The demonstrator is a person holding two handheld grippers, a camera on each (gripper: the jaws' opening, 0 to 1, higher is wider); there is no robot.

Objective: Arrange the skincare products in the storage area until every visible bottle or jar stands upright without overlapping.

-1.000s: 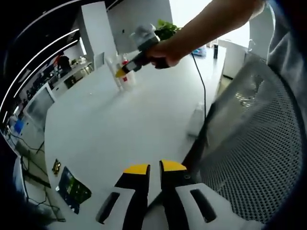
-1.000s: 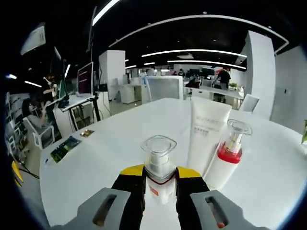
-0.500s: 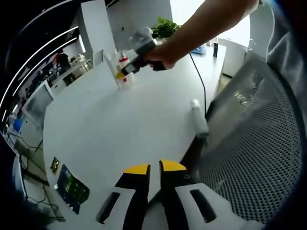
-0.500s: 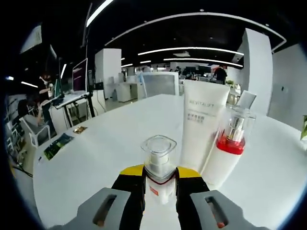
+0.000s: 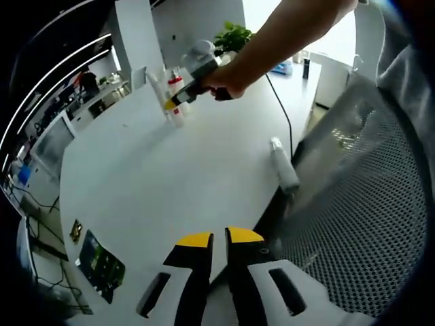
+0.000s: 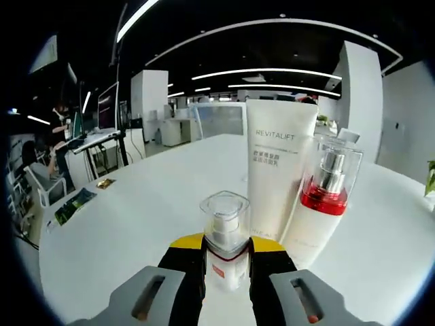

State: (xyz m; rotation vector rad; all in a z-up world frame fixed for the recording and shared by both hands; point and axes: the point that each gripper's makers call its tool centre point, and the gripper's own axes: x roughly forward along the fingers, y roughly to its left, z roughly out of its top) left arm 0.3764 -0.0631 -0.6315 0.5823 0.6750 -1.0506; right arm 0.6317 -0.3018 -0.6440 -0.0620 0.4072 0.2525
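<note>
- Closer now to the white tube (image 6: 277, 173) and the red-collared pump bottle (image 6: 321, 204), both larger in the right gripper view than a second ago; small clear-capped bottle (image 6: 225, 241) unchanged between the jaws.
- Right gripper (image 6: 226, 246): pinching the small clear-capped bottle at its body, cap upward, bottle upright; so held, by judgement, for setting down on its base beside the standing pair.
- Just beyond the held bottle: white tube upright, red-collared pump bottle upright, touching or nearly touching its right side; apart from the held bottle, with bare white table (image 6: 136, 224) to the left as a likely free spot.
- Seen from the left gripper view: right gripper (image 5: 178, 97) in the person's hand (image 5: 224, 78), held over the far part of the table (image 5: 149, 176) right at the standing bottles (image 5: 175, 87); too small to tell whether touching.
- Left gripper (image 5: 211, 239): jaws pressed almost together, holding nothing, parked low at the near table edge, well apart from the group.
- Between left gripper and group, near the right table edge: one more tube or bottle (image 5: 283, 166) lying on its side next to the mesh chair back (image 5: 353, 204); by judgement the piece left to stand upright.
- Farther out: dark cable (image 5: 284, 109) across the table; printed card (image 5: 100, 265) at the near-left edge.
</note>
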